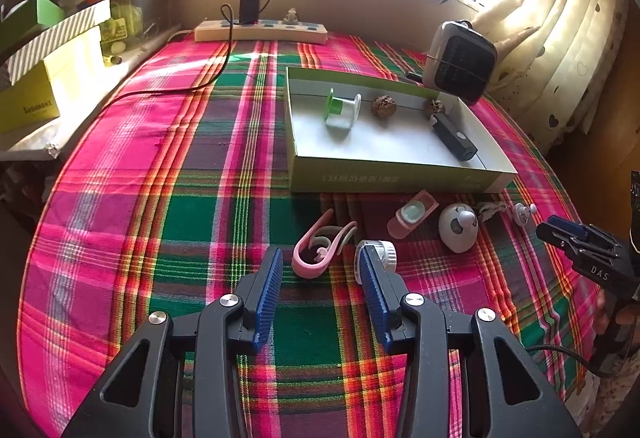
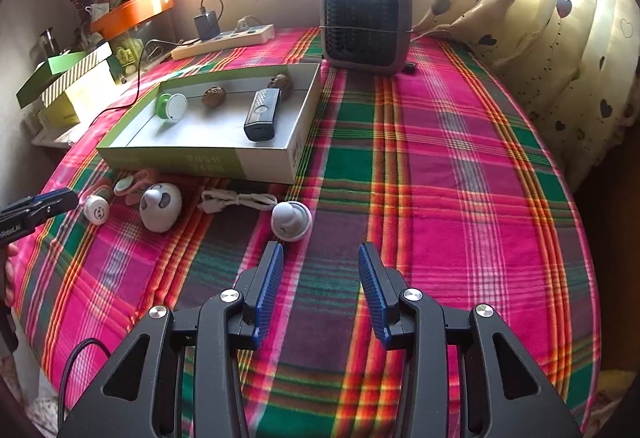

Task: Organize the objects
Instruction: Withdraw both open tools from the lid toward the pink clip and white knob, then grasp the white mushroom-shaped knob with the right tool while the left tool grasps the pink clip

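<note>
Worktop under a plaid cloth (image 2: 460, 142), window behind. Shallow green box (image 1: 392, 174) sits toward the back edge, holding a green spool (image 1: 340, 110), two walnuts (image 1: 384, 105) and a black stick (image 1: 454, 137). Along its front wall on the cloth: pink clip (image 1: 316, 250), pink case (image 1: 412, 216), egg-shaped toy (image 1: 458, 226), white cable (image 2: 236, 200), round white piece (image 2: 290, 220). Left hand-held gripper (image 1: 320, 258) released, nothing between pads, white cap (image 1: 386, 254) just behind one pad. Right hand-held gripper (image 2: 320, 254) released, empty.
</note>
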`<state>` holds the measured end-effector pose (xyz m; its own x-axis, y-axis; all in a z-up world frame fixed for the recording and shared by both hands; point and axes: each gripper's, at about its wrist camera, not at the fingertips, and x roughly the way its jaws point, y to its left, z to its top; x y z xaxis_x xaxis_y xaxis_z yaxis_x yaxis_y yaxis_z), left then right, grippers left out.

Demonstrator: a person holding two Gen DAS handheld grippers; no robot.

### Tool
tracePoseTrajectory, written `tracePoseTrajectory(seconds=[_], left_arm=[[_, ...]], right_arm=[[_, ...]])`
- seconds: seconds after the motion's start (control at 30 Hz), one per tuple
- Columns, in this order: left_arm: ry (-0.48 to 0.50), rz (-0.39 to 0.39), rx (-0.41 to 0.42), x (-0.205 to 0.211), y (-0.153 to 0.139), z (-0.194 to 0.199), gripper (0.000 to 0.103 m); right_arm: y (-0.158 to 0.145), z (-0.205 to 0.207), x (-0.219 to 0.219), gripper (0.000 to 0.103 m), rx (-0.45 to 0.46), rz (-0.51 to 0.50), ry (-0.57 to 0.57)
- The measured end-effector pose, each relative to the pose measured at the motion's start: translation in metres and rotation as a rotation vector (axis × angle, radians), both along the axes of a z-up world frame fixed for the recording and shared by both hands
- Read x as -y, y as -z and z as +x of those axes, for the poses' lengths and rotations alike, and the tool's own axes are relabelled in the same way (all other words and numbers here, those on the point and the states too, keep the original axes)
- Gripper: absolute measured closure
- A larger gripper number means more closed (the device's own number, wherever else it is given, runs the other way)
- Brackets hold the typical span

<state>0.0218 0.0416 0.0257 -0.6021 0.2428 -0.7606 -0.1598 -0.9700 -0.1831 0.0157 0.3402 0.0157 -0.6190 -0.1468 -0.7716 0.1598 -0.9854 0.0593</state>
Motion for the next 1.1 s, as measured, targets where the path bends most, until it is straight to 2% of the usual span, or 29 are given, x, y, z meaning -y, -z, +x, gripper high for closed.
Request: tracePoseTrajectory(seconds=[0.07,0.47,1.1], left_arm=[[0.002,-0.01,-0.004,0.0,0.002,-0.001,0.064],[-0.001,-0.032,0.018,0.002,0.016,-0.013,0.063],[0.025,-0.1,-0.002,-0.009,0.018,-0.035,0.061]], right_arm=[[0.002,-0.003,0.0,0.053,0.009,-0.008,-0.004],[0.012,-0.021,0.009,0.052,0.031,0.011,-0.011],[0.017,-0.034,0.019,0.05,0.017,0.072,-0.029]])
